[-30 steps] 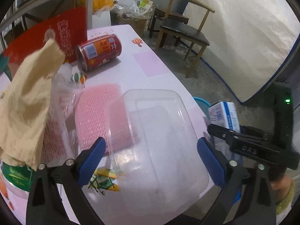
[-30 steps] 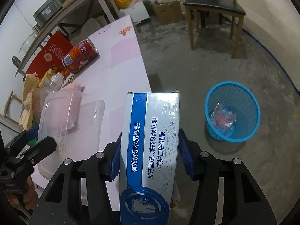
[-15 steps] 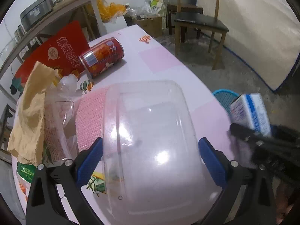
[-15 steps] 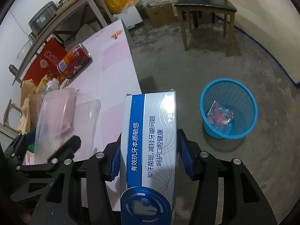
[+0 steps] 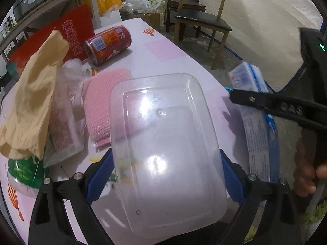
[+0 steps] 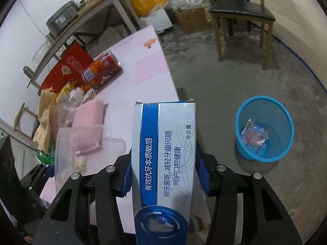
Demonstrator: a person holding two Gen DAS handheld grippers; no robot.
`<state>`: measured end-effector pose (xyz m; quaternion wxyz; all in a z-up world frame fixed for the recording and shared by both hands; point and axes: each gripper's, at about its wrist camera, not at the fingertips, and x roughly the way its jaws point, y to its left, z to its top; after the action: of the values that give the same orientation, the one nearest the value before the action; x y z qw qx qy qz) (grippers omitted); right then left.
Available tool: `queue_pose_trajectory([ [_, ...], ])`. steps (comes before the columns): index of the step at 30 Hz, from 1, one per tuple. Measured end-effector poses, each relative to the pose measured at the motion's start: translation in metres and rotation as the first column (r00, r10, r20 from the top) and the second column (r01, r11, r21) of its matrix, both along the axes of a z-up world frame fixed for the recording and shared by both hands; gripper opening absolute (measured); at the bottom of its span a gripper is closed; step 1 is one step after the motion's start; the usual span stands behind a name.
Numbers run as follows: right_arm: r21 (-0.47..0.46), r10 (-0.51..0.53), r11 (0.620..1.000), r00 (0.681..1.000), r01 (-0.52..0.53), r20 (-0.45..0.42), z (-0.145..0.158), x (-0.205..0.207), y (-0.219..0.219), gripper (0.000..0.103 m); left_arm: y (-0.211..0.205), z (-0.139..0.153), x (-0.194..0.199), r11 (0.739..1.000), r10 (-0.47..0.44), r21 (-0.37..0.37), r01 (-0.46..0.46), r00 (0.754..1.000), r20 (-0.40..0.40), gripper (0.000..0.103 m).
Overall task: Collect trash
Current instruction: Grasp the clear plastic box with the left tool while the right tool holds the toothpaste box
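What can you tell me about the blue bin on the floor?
The blue bin is a small round basket with mesh-like plastic walls and a solid rim, wider at the top. It stands upright on the grey concrete floor, apart from the pink table. Inside lies one shiny, colourful wrapper. No tool touches it.

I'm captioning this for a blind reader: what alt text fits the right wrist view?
The right gripper clamps a blue-and-white box beside a pink table. A blue bin holding a wrapper stands on the floor to the right.
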<state>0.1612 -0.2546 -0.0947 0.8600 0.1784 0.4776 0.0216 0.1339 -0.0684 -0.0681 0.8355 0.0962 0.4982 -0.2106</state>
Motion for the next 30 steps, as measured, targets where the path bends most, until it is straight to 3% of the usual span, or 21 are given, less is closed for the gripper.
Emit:
queue_pose_trajectory([
  [4,-0.008,0.007,1.000,0.999,-0.007,-0.034,-0.012,0.005,0.003,0.067,0.004,-0.001,-0.007,1.000,-0.003,0.019,0.003,1.000,0.017,0.093],
  [9,-0.027,0.025,0.999,0.999,-0.026,-0.048,-0.013,0.000,0.004,0.075,0.007,-0.002,-0.008,1.000,-0.002,0.007,0.002,1.000,0.020,0.093],
  [18,-0.092,0.073,0.992,0.993,-0.081,-0.090,-0.004,-0.018,0.011,0.077,0.011,-0.001,-0.006,1.000,0.004,-0.020,-0.003,1.000,0.017,0.092],
  [20,-0.122,0.089,0.987,0.991,-0.102,-0.104,-0.004,-0.022,0.016,0.075,0.013,0.000,-0.006,1.000,0.011,-0.028,-0.010,1.000,0.018,0.092],
  [23,-0.160,0.101,0.980,0.987,-0.121,-0.128,-0.008,-0.028,0.024,0.063,0.014,0.001,-0.006,0.999,0.019,-0.037,-0.019,1.000,0.019,0.091],
  [25,-0.162,0.099,0.979,0.985,-0.121,-0.142,-0.012,-0.030,0.025,0.049,0.014,0.002,-0.007,0.999,0.023,-0.040,-0.023,0.999,0.022,0.091],
  [30,-0.162,0.070,0.983,0.990,-0.089,-0.124,-0.009,-0.038,0.022,0.046,0.016,0.005,-0.008,0.998,0.032,-0.050,-0.030,0.999,0.035,0.090],
])
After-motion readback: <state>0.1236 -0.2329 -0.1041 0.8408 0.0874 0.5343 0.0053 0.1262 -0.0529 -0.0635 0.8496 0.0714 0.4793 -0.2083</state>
